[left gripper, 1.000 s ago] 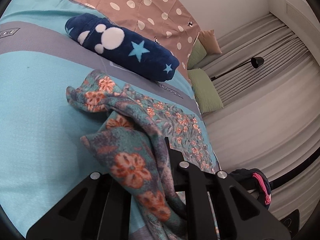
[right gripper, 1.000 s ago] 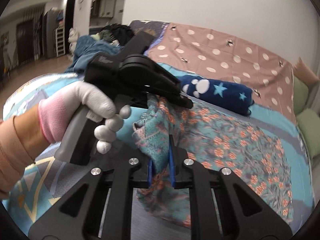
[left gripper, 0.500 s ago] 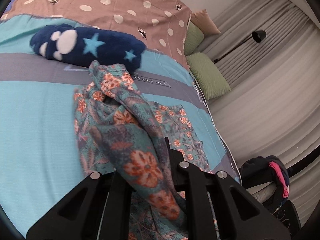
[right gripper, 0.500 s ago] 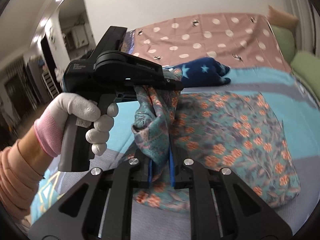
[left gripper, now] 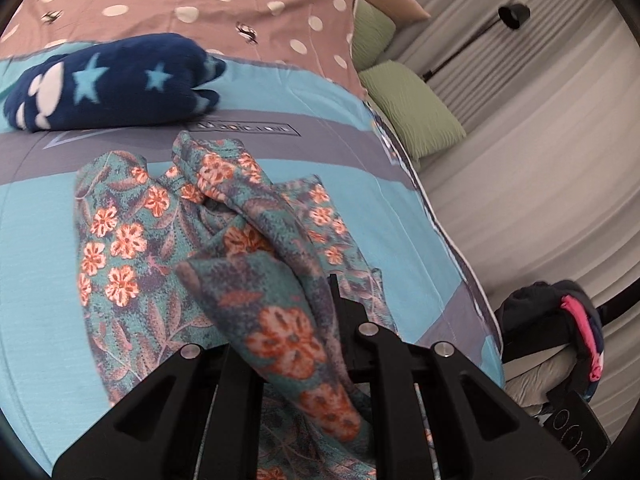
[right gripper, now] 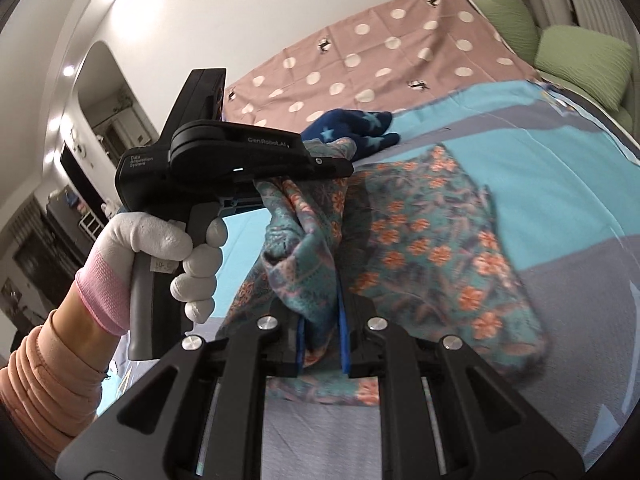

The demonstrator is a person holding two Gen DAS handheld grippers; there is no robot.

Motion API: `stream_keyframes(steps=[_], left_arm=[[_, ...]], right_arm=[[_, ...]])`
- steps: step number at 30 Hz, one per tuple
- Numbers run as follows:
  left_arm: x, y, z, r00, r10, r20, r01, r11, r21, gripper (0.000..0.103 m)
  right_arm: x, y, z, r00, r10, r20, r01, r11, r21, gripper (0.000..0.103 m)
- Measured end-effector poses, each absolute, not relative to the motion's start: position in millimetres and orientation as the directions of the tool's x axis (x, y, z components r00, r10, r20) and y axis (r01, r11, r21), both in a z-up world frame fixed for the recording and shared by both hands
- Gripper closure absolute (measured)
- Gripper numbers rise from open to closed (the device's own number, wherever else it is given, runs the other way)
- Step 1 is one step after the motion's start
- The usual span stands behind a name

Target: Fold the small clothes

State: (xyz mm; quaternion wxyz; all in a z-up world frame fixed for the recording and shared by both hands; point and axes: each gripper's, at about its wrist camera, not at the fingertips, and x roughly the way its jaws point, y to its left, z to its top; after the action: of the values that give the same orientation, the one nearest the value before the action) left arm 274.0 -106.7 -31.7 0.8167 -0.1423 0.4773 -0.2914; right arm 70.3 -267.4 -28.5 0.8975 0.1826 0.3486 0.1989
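A teal floral garment [left gripper: 276, 280] lies partly on the bed [left gripper: 36, 240], one edge lifted. The left gripper [left gripper: 320, 312] has its jaws clamped on that edge; beside it, the right gripper [right gripper: 322, 332] pinches another fold. A gloved hand [right gripper: 160, 248] grips the left handle, angled downward.

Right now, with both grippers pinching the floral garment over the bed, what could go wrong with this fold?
The floral garment is bunched between the left gripper and right gripper, so it may land creased. Each holds only a small pinch and could slip. The raised edge may catch the navy star blanket nearby.
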Motion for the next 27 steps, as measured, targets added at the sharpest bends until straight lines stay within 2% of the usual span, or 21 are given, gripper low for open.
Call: stream_keyframes(steps=[11,13,14,21,27], left_arm=[[279,-179,-38,0.363,-0.489,-0.793,0.421,0.846,-0.329,0.092],[280,-190,-39,0.369,-0.446,-0.816,0.42,0.863,-0.282,0.081],[281,-194,-38,0.372,-0.439,-0.818,0.421,0.865,-0.272,0.08],[272,-198,7,0.462,-0.504,-0.73,0.487,0.832,-0.267,0.065],[248,-171,16,0.493,-0.487,-0.721,0.505,0.835,-0.219,0.06]], right_arm=[[67,-312,-48,0.689,0.444,-0.573,-0.124,0.851,0.51,0.09],[66,-318,-54,0.684,0.444,-0.58,-0.105,0.846,0.523,0.09],[66,-321,-58,0.679,0.445,-0.584,-0.095,0.842,0.53,0.09],[66,-337,-81,0.641,0.463,-0.612,-0.03,0.812,0.583,0.089],[65,-338,-82,0.638,0.476,-0.606,-0.026,0.799,0.601,0.086]])
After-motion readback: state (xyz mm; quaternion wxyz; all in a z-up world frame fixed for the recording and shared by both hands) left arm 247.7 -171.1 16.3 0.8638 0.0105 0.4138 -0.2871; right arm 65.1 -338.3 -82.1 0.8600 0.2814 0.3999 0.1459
